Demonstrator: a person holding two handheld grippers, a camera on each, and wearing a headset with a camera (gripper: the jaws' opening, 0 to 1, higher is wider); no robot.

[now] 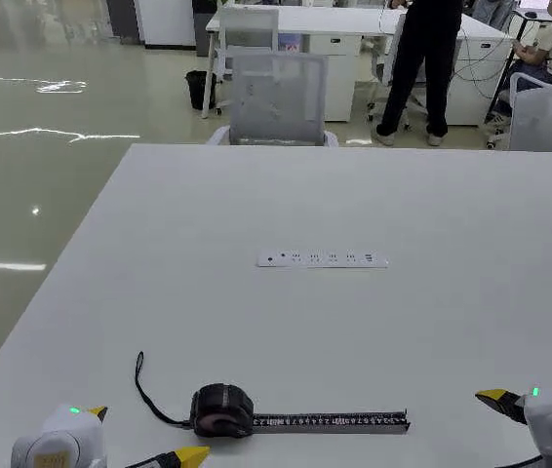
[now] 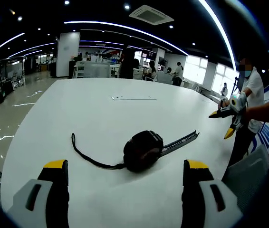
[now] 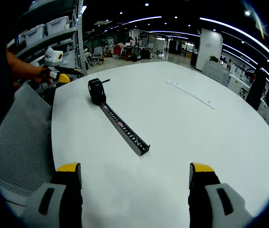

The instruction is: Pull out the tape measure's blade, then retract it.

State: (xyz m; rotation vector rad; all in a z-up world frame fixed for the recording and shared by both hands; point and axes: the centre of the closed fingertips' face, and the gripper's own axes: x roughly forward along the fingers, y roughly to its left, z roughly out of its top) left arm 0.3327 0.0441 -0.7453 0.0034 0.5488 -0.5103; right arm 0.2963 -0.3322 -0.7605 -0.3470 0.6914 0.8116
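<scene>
The tape measure lies on the table, blade out to its right, a power strip behind it

blade numerals: too small | right gripper: cut by frame edge

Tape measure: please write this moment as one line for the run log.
tape measure: lying on table | blade: pulled out, flat | left gripper: open, empty | right gripper: open, empty
</scene>
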